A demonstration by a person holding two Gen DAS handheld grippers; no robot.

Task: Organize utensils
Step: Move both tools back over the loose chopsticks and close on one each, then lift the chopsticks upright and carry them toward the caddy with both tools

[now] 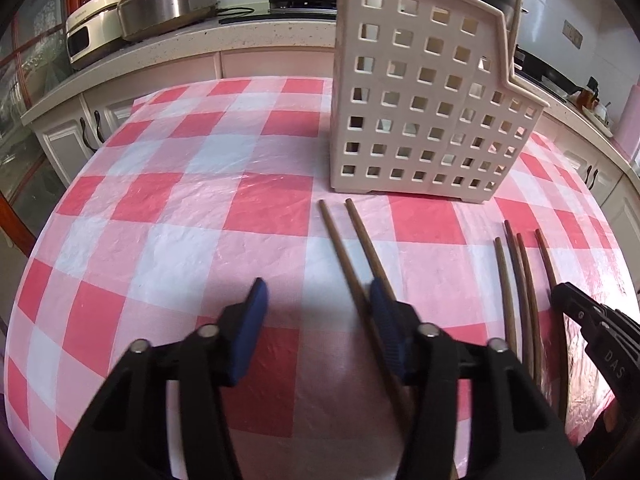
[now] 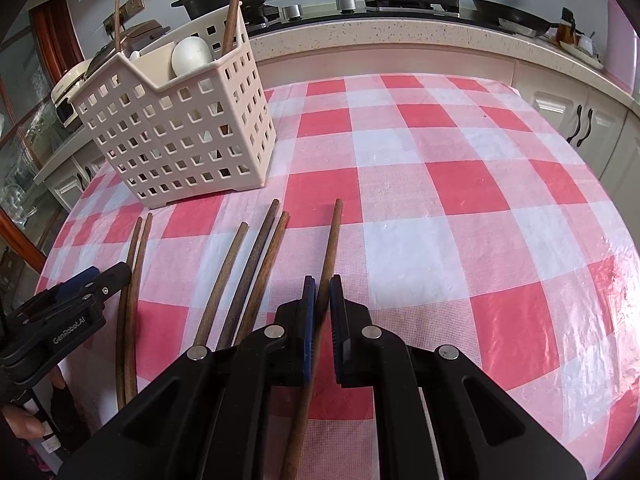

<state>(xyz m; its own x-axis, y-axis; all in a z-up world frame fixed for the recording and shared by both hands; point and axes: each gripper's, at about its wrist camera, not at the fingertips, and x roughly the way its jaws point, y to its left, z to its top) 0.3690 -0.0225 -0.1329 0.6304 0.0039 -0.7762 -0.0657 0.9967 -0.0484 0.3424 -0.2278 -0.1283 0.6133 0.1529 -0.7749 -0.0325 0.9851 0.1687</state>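
Observation:
A beige perforated utensil basket (image 1: 424, 112) stands on the checked table; in the right wrist view (image 2: 180, 128) it holds a white spoon (image 2: 191, 56) and upright chopsticks (image 2: 232, 8). Several brown chopsticks lie flat in front of it. My left gripper (image 1: 320, 300) is open, its right finger beside a pair of chopsticks (image 1: 356, 248). My right gripper (image 2: 322, 292) is shut on a single chopstick (image 2: 330, 240) that lies between its blue pads. Three more chopsticks (image 2: 248, 272) lie just to its left. The right gripper's edge shows in the left wrist view (image 1: 592, 320).
The red-and-white checked tablecloth (image 2: 440, 200) covers the table. A kitchen counter (image 2: 400, 36) with pots, a stove and rice cookers (image 1: 160, 4) runs behind. White cabinets (image 2: 580, 120) stand below it. The left gripper shows at the left edge of the right wrist view (image 2: 72, 300).

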